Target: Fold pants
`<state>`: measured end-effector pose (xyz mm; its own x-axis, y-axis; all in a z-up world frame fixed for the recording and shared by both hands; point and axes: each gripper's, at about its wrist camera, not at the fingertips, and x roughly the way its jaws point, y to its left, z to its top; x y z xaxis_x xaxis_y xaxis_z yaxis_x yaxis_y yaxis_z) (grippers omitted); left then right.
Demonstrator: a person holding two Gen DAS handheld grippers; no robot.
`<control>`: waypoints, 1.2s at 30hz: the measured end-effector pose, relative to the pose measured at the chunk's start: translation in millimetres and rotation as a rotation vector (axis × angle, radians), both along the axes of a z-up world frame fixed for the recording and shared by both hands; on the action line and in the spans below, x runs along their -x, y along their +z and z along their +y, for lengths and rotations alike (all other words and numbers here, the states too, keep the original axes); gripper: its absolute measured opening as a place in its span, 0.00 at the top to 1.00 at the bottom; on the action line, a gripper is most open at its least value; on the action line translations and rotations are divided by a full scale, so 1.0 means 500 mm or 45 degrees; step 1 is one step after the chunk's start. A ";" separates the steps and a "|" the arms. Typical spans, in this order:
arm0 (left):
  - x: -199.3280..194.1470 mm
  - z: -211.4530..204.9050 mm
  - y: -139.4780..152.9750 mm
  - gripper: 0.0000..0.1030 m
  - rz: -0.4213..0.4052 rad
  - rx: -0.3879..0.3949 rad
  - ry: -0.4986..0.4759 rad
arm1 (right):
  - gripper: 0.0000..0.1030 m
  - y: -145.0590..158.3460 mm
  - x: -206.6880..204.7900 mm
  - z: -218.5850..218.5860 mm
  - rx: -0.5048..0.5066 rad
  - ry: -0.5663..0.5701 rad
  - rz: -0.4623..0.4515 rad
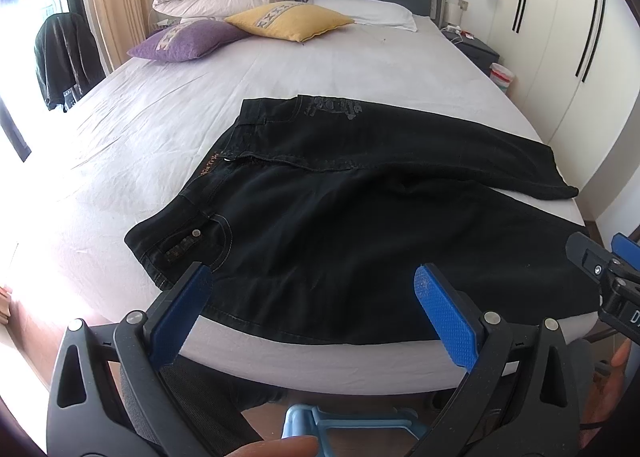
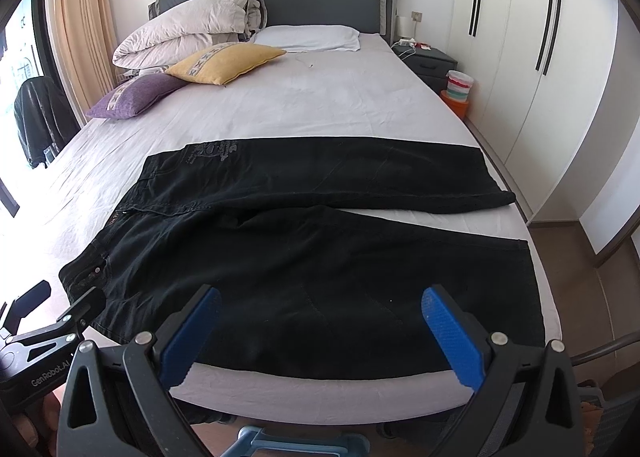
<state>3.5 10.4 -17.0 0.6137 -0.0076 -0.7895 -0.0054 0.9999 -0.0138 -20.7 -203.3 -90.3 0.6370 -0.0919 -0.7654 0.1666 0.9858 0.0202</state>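
Observation:
Black pants [image 1: 340, 217] [image 2: 288, 257] lie spread flat across the foot of the bed, waistband to the left, both legs running right and splayed apart. My left gripper [image 1: 314, 281] is open, hovering over the near leg close to the waistband pocket, with blue fingers [image 1: 444, 317] wide apart and nothing between them. My right gripper [image 2: 322, 303] is open too, above the near leg further right. Each gripper shows at the edge of the other's view: the right gripper [image 1: 608, 269] and the left gripper [image 2: 52, 313].
The bed [image 2: 320, 105] has a white sheet. A folded duvet [image 2: 188, 29], a yellow cushion [image 2: 224, 63], a purple cushion [image 2: 136, 97] and a white pillow [image 2: 308, 37] sit near the headboard. A nightstand [image 2: 428, 57] and wardrobe [image 2: 540, 57] stand on the right, a dark jacket [image 1: 64, 57] on the left.

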 end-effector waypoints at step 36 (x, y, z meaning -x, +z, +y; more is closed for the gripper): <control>-0.811 0.034 -0.155 0.00 0.275 -0.286 -1.060 | 0.00 -0.124 -0.469 -0.259 -0.310 0.797 0.010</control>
<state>408.8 27.6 -94.6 0.3160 -0.2160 -0.9239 0.7449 0.6595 0.1005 213.8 -332.6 -152.1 0.5082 0.4691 -0.7223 -0.4340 0.8639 0.2557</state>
